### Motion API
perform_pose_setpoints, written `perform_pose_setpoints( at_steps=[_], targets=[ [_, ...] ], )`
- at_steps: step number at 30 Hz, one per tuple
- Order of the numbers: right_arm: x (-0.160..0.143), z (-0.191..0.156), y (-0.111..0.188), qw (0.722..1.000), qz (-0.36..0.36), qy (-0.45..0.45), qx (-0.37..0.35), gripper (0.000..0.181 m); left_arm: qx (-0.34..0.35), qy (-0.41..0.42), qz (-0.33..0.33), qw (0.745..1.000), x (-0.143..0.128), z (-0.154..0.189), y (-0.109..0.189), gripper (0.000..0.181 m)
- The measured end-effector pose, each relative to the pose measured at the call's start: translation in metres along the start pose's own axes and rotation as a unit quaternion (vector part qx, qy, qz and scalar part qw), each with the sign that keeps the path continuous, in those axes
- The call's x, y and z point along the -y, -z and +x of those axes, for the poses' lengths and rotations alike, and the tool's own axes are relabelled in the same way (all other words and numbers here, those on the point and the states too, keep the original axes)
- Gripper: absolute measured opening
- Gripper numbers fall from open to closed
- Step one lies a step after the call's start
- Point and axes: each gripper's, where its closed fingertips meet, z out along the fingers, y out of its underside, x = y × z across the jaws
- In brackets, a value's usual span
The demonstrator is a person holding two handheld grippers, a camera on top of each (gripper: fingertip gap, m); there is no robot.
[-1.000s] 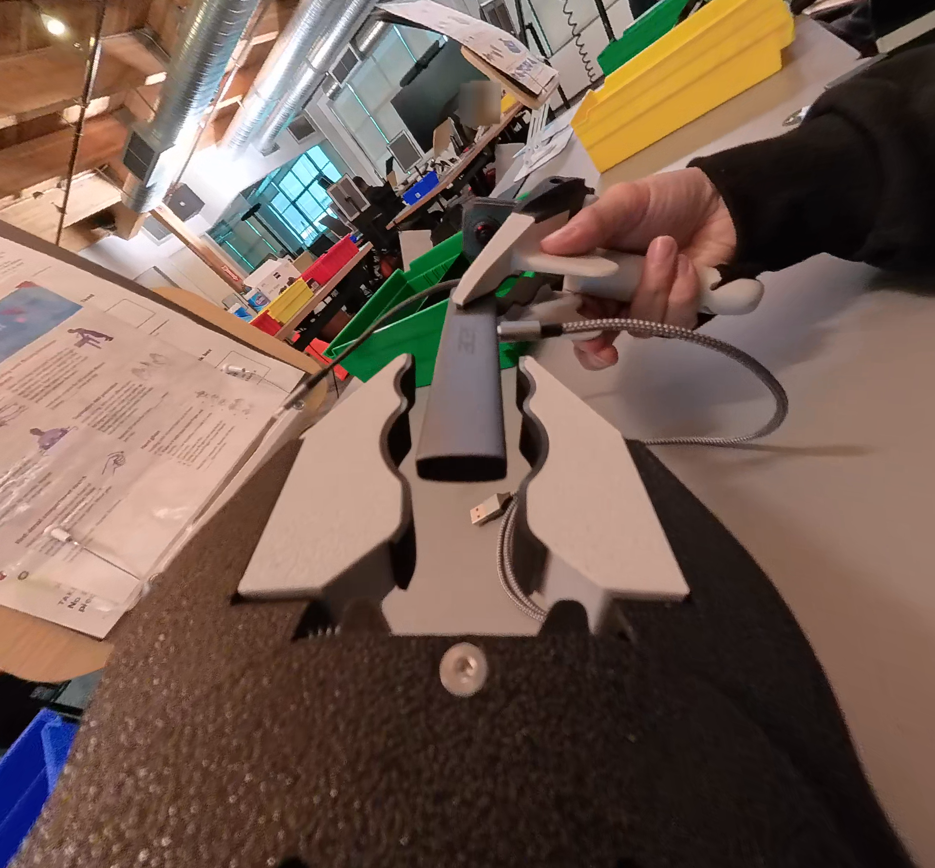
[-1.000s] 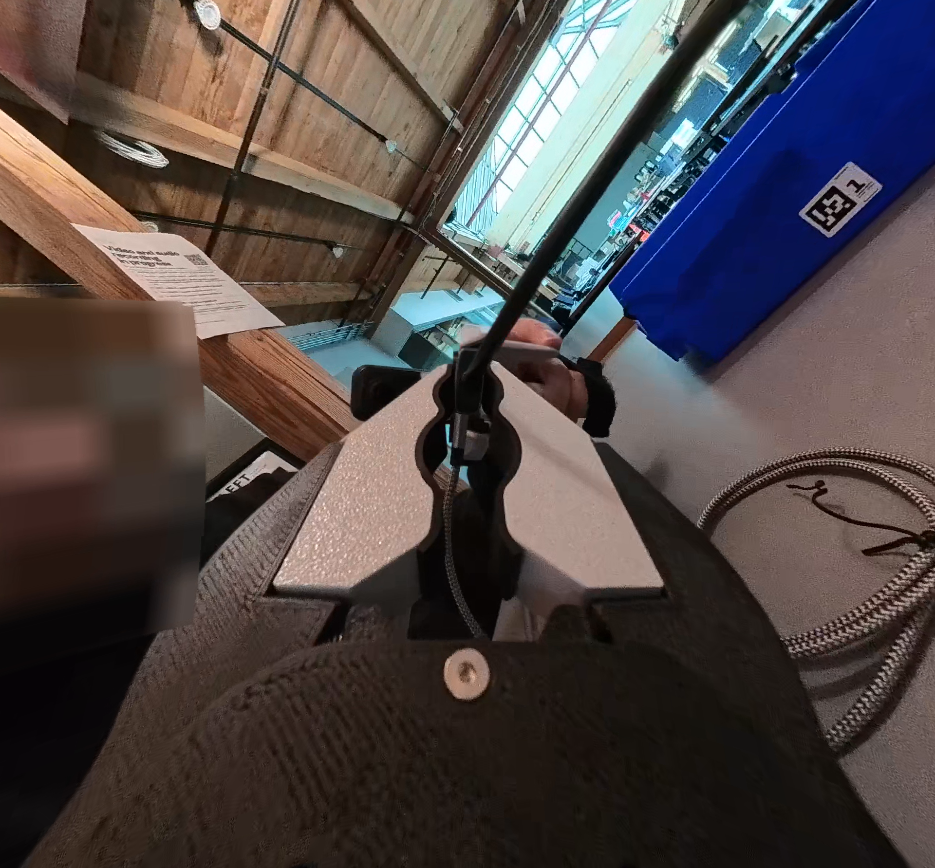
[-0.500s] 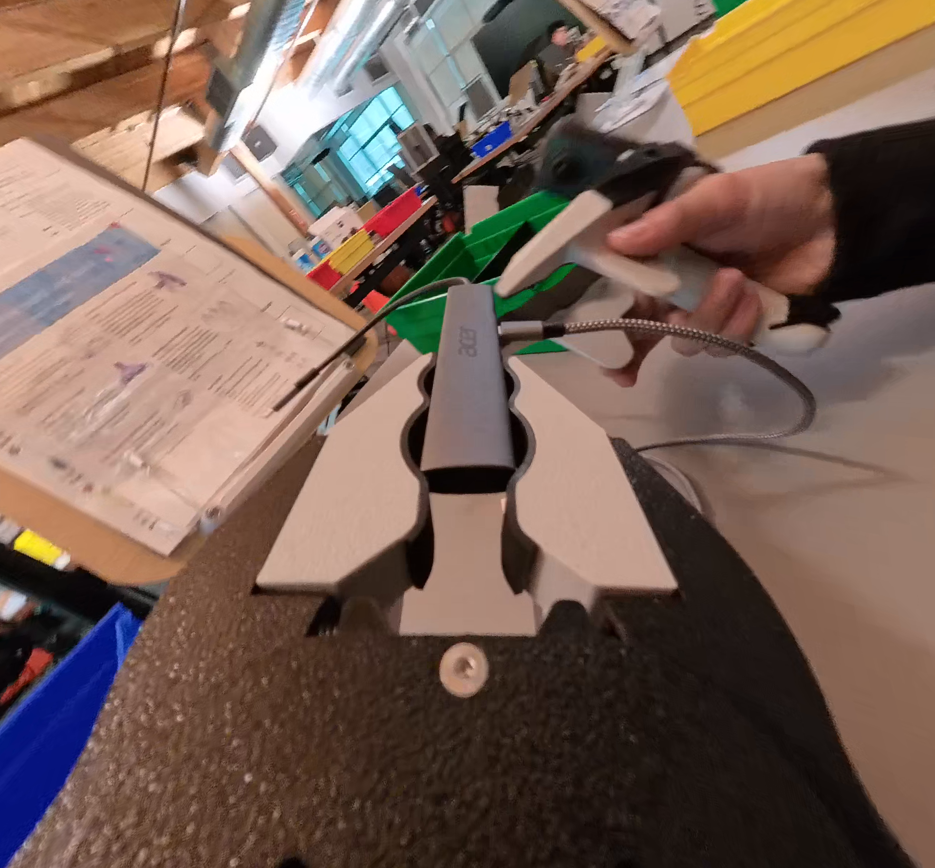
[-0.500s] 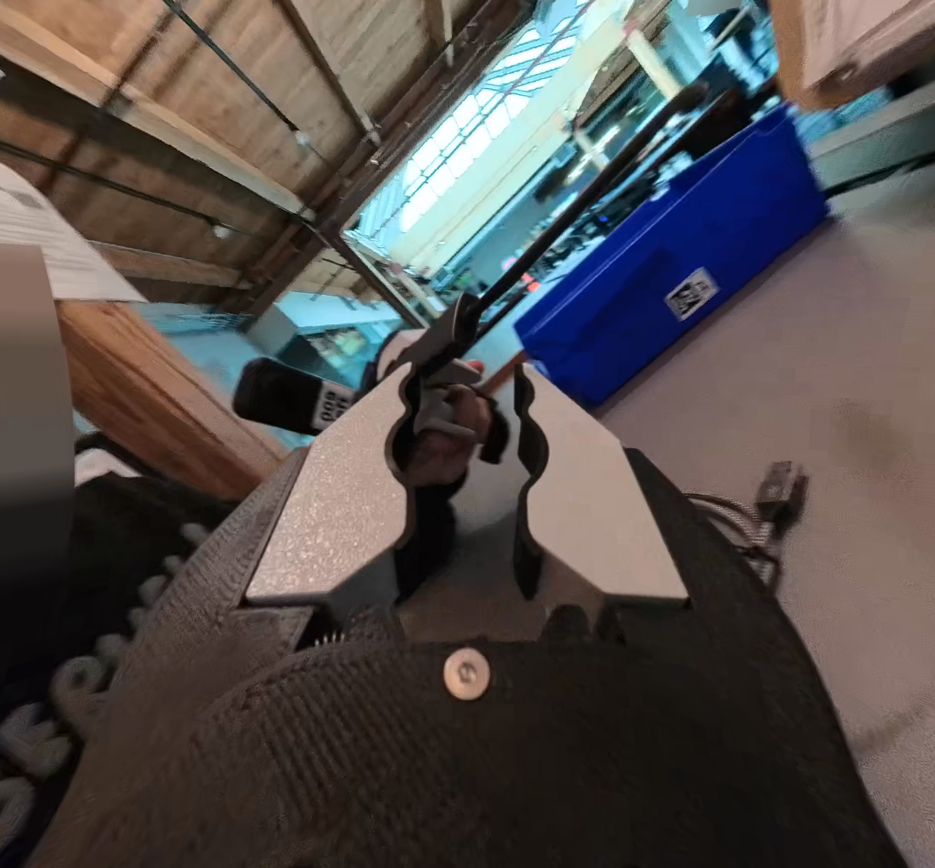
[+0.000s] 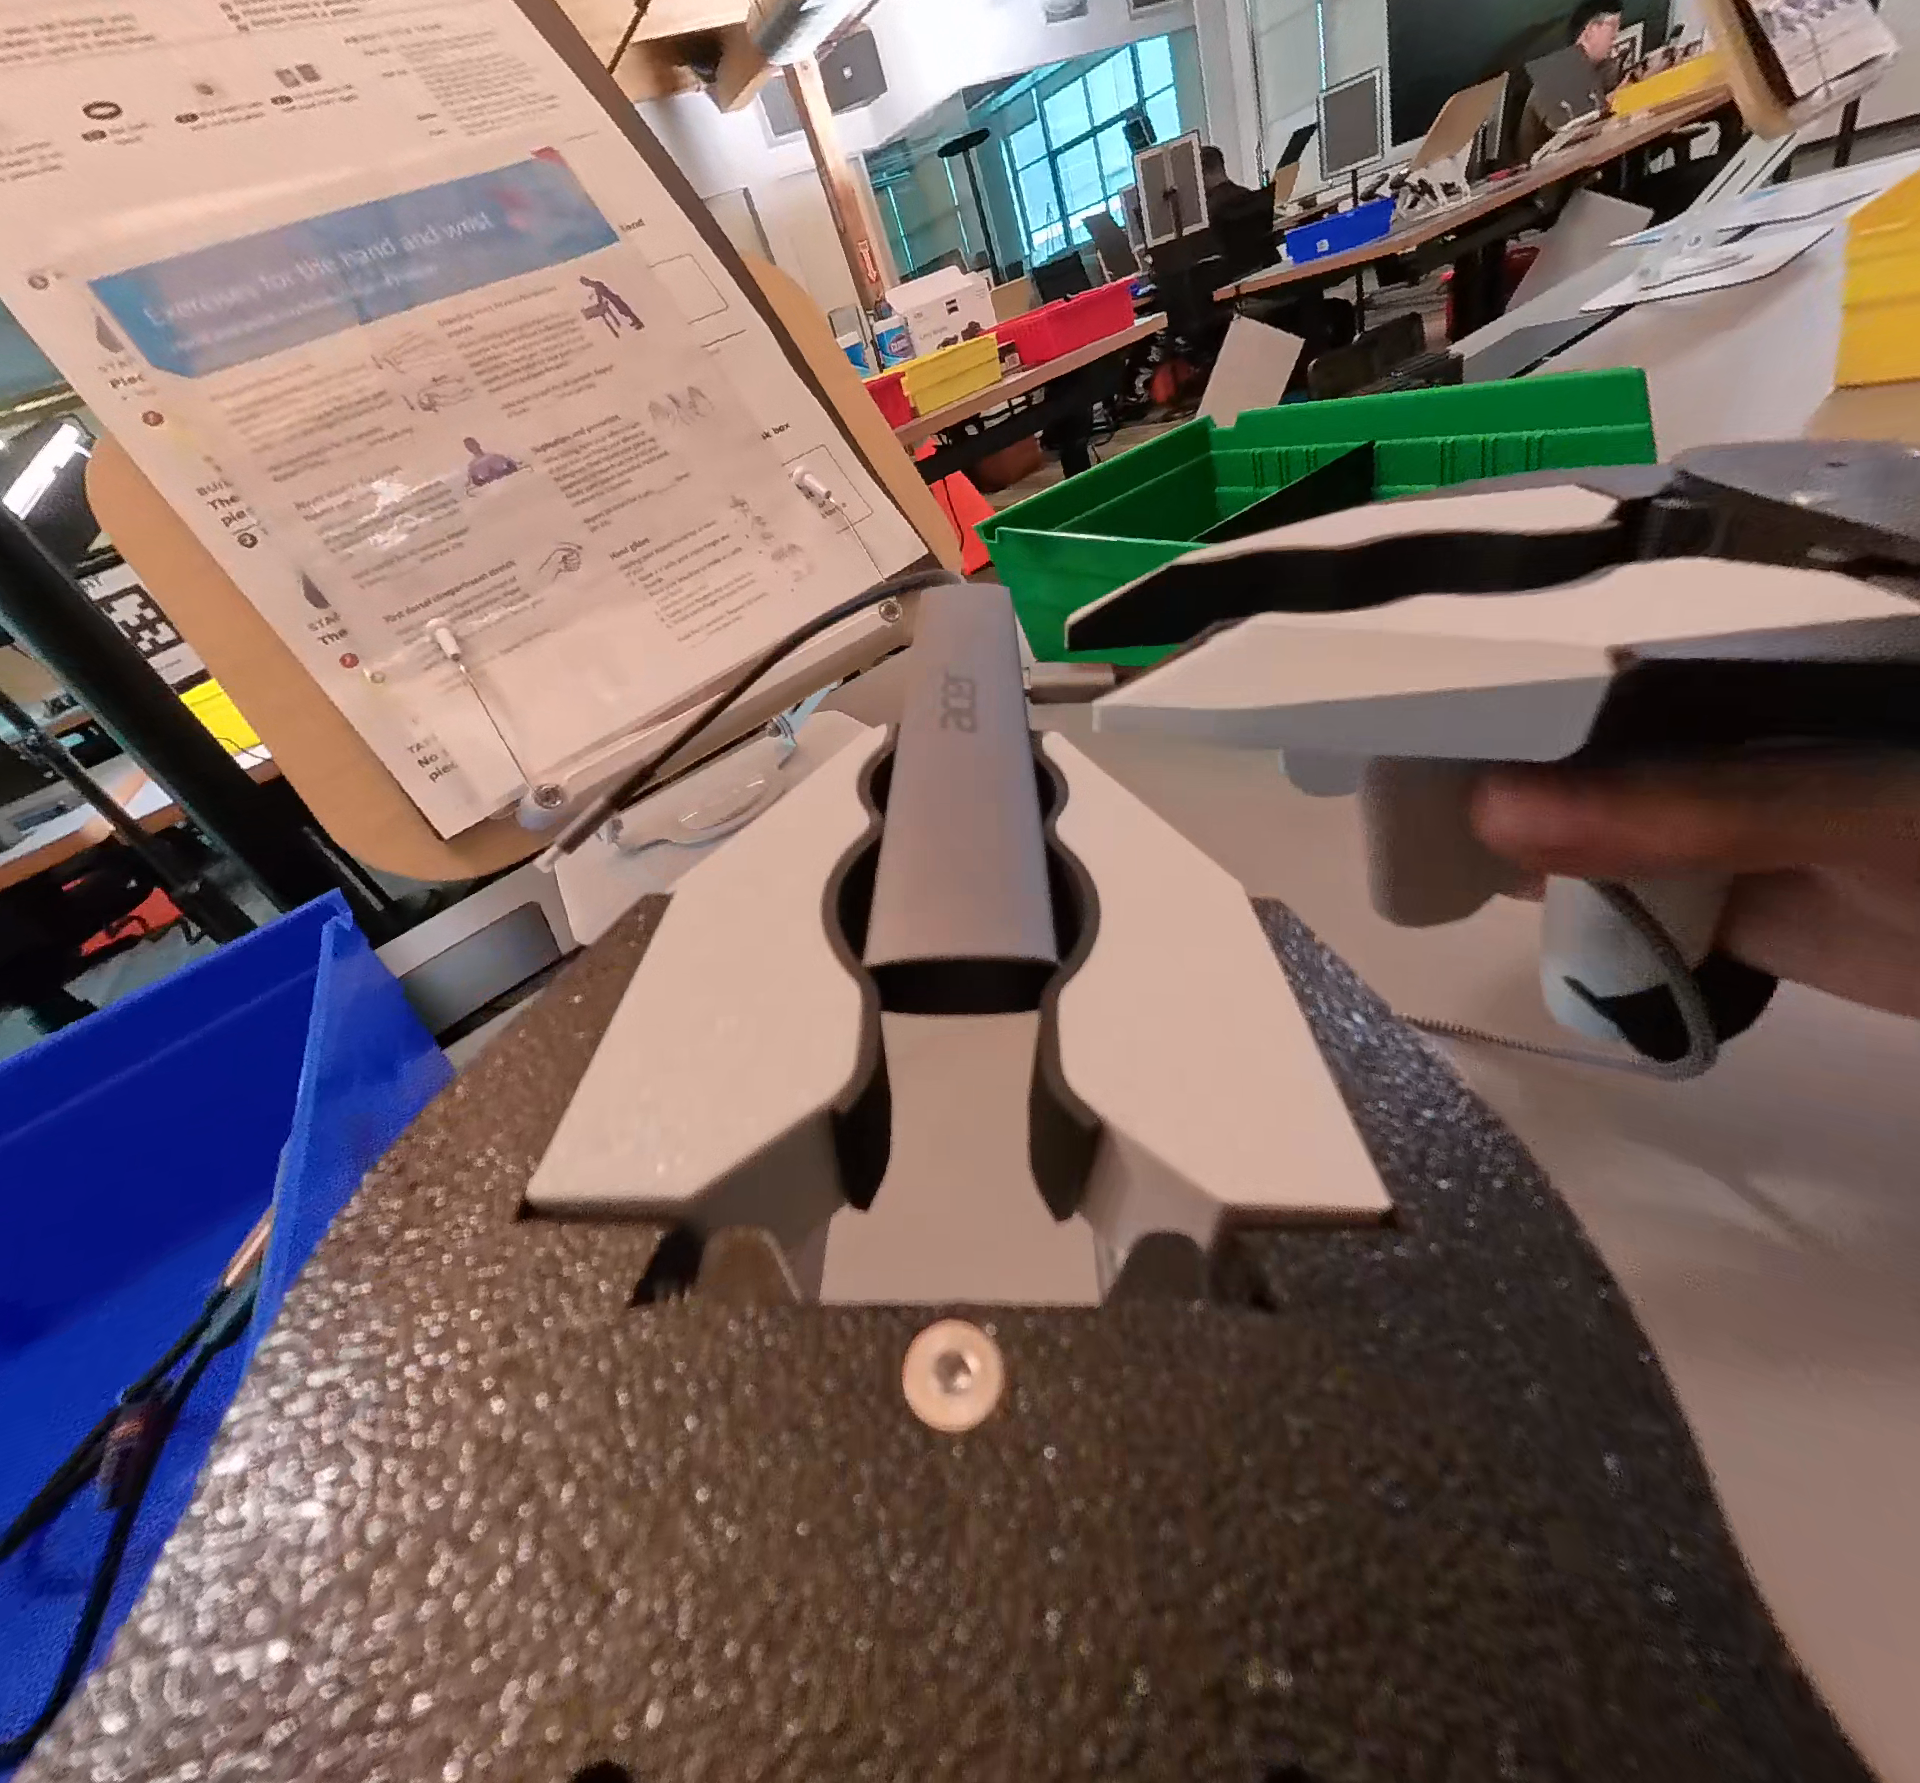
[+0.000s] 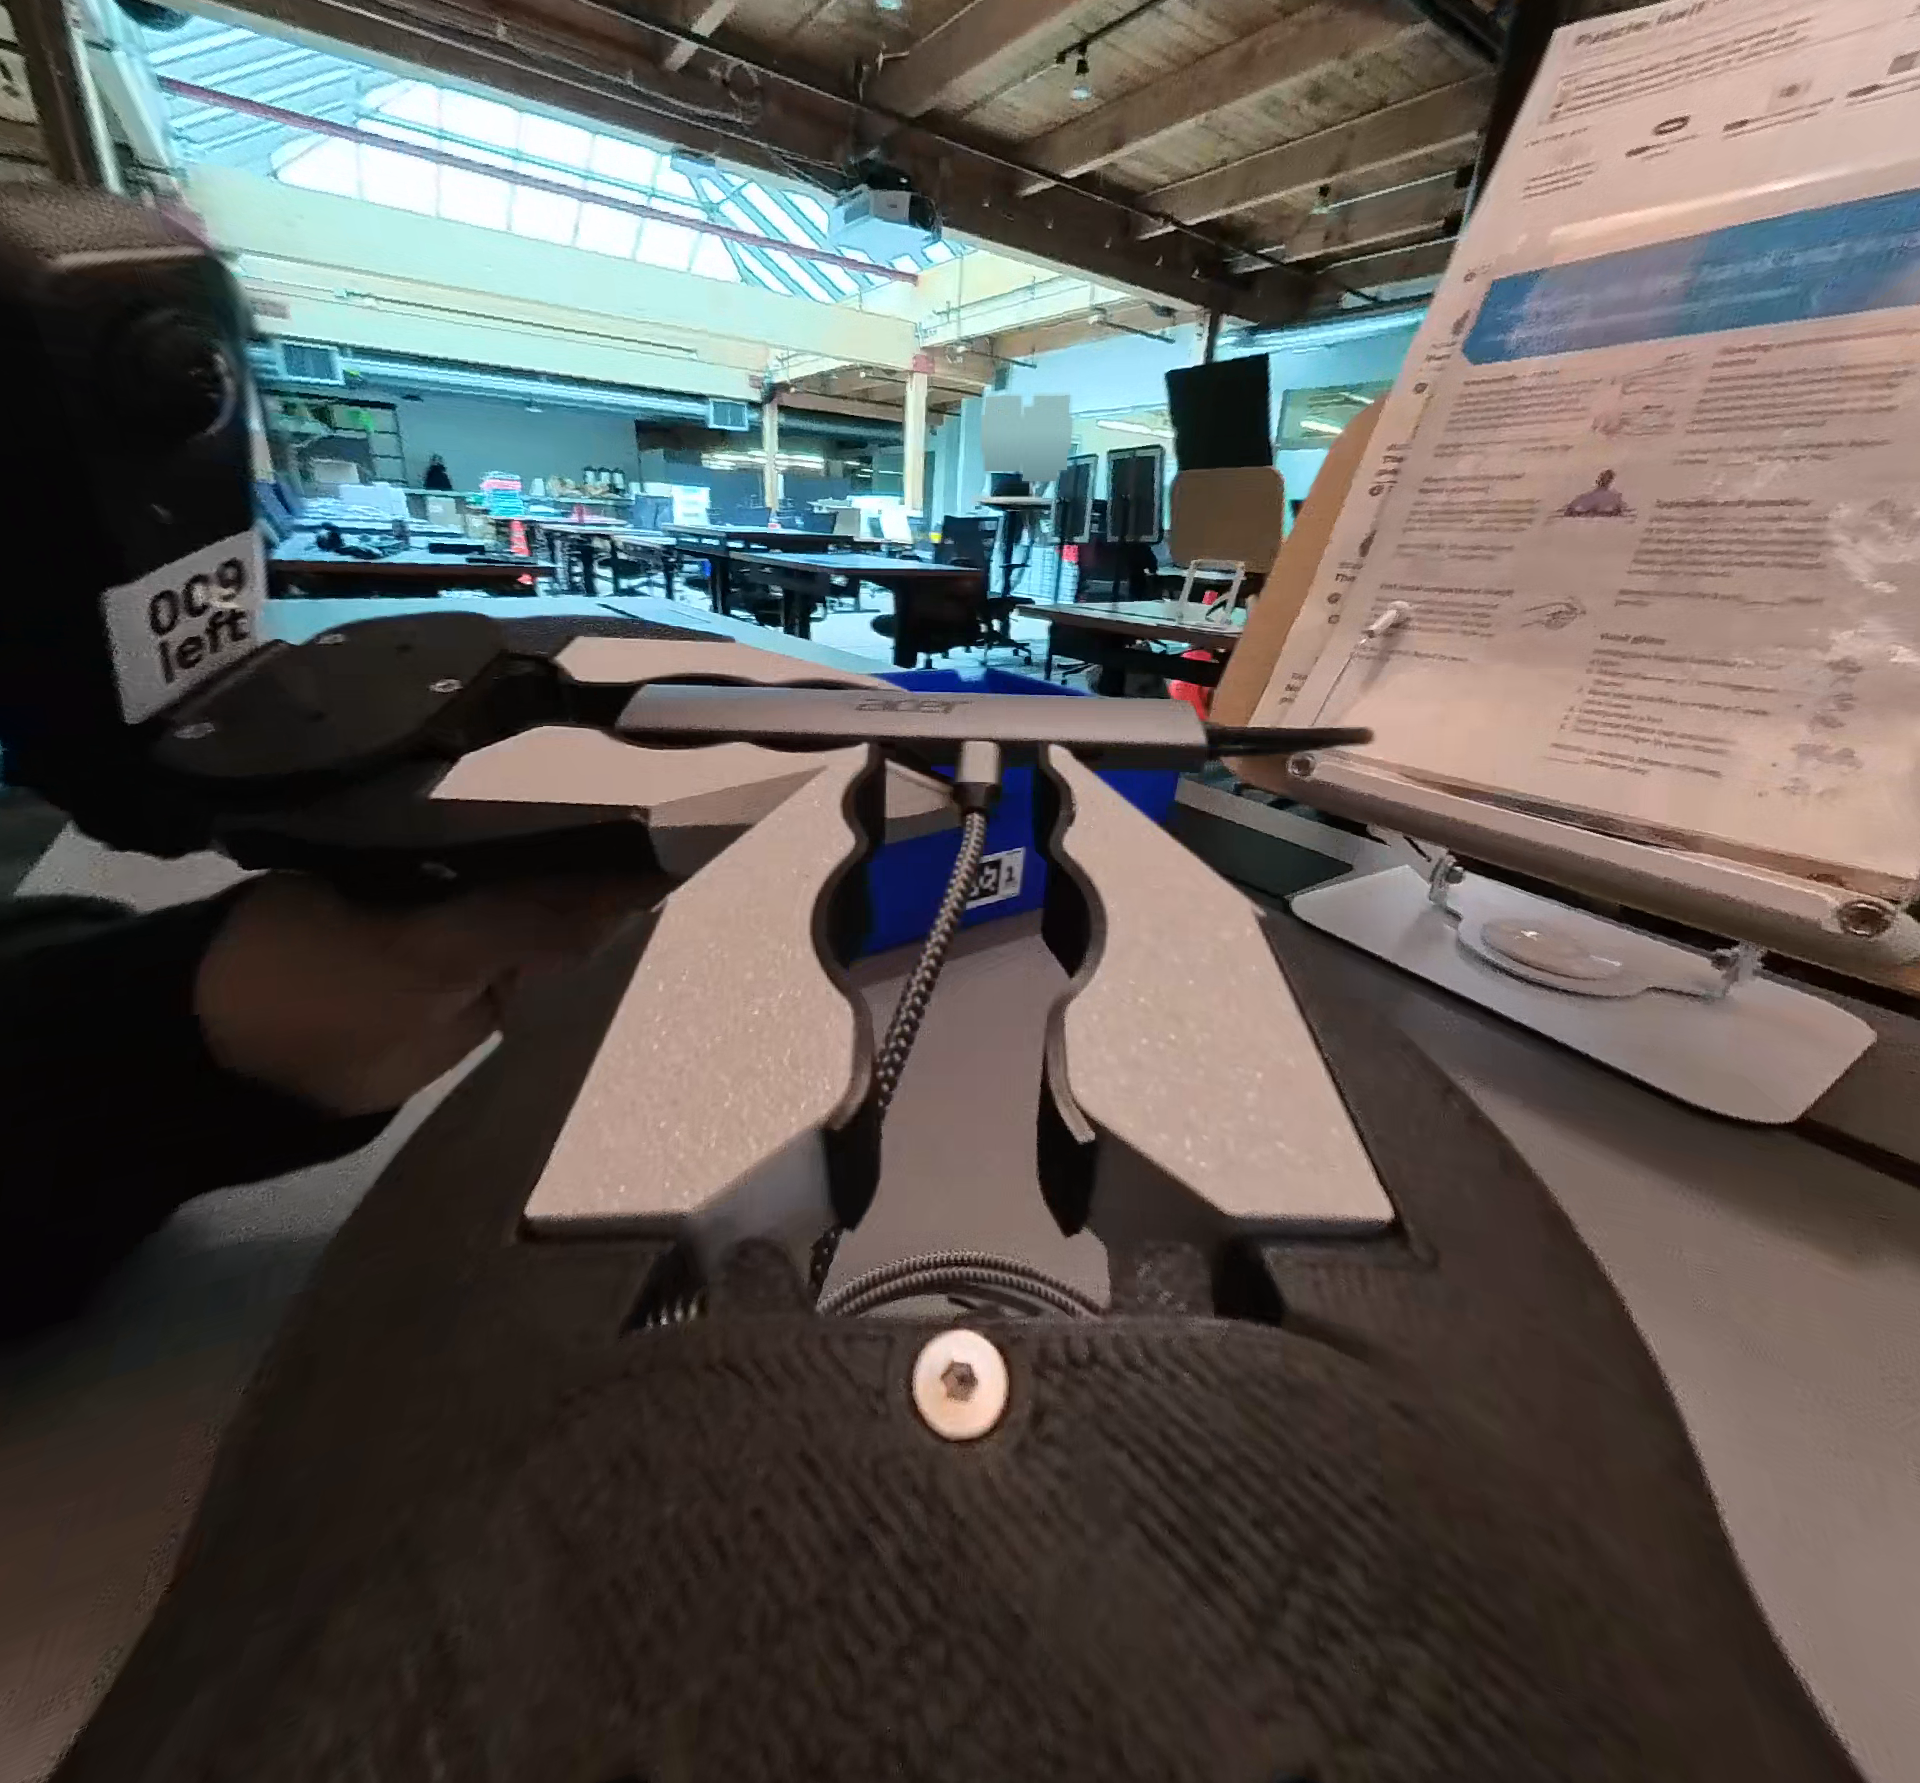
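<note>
My left gripper (image 5: 964, 741) is shut on a slim grey USB hub (image 5: 961, 819) and holds it pointing forward above the table. A thin black cable (image 5: 727, 705) leaves the hub's far end. A braided grey cable (image 6: 925, 964) is plugged into the hub's side (image 6: 914, 710). My right gripper (image 6: 956, 767) is open, with its fingers either side of the plug and cable without gripping them. It shows side-on in the left wrist view (image 5: 1351, 632), held by a hand (image 5: 1714, 871). The left gripper shows in the right wrist view (image 6: 582, 684).
A tilted wooden stand with printed sheets (image 5: 416, 383) rises just behind the hub; it also shows in the right wrist view (image 6: 1662, 538). A blue bin (image 5: 135, 1266) is at the left, a green bin (image 5: 1299, 486) behind, and a yellow bin (image 5: 1886, 299) at the far right. Both grippers' tips are close together, under 4 cm apart.
My right gripper let go of the cable's plug and opened, and now sits around the plugged-in cable. Both views swung down to level. My left gripper kept hold of the hub.
</note>
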Motion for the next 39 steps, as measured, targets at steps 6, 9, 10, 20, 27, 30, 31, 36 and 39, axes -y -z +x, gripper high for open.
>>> perform_pose_setpoints(
  at_steps=[6,9,10,20,27,30,31,36,39],
  targets=[
    [0.003,0.004,-0.003,1.000,0.017,0.010,-0.024,0.005,-0.002,0.018,0.005,1.000,0.002,0.001,0.000,0.022],
    [0.003,0.007,-0.005,0.999,0.021,0.001,-0.040,0.012,-0.001,0.027,0.005,1.000,0.001,-0.001,0.000,0.022],
    [0.003,0.005,-0.005,0.999,0.021,0.000,-0.035,0.011,0.000,0.028,0.006,1.000,0.001,-0.002,0.000,0.022],
    [-0.003,0.005,-0.008,0.999,0.006,-0.003,-0.038,0.009,-0.006,0.039,0.007,0.999,0.000,0.000,-0.001,0.021],
    [-0.007,0.005,-0.009,0.999,-0.006,-0.027,-0.044,0.008,-0.006,0.041,0.004,0.999,-0.001,-0.001,-0.002,0.022],
    [-0.008,0.005,-0.010,0.999,-0.017,-0.024,-0.045,0.008,-0.004,0.041,0.002,0.999,-0.002,-0.001,-0.002,0.022],
    [-0.007,0.005,-0.010,0.999,-0.018,-0.019,-0.046,0.008,-0.004,0.042,0.003,0.999,-0.002,-0.001,-0.001,0.022],
    [-0.004,0.002,-0.010,0.998,-0.014,-0.041,-0.039,0.008,-0.001,0.044,0.007,0.999,0.002,-0.002,0.001,0.021],
    [-0.005,0.012,0.006,0.996,-0.038,-0.005,-0.078,0.008,0.114,0.043,0.027,0.992,0.009,-0.050,0.014,0.021]
  ],
)
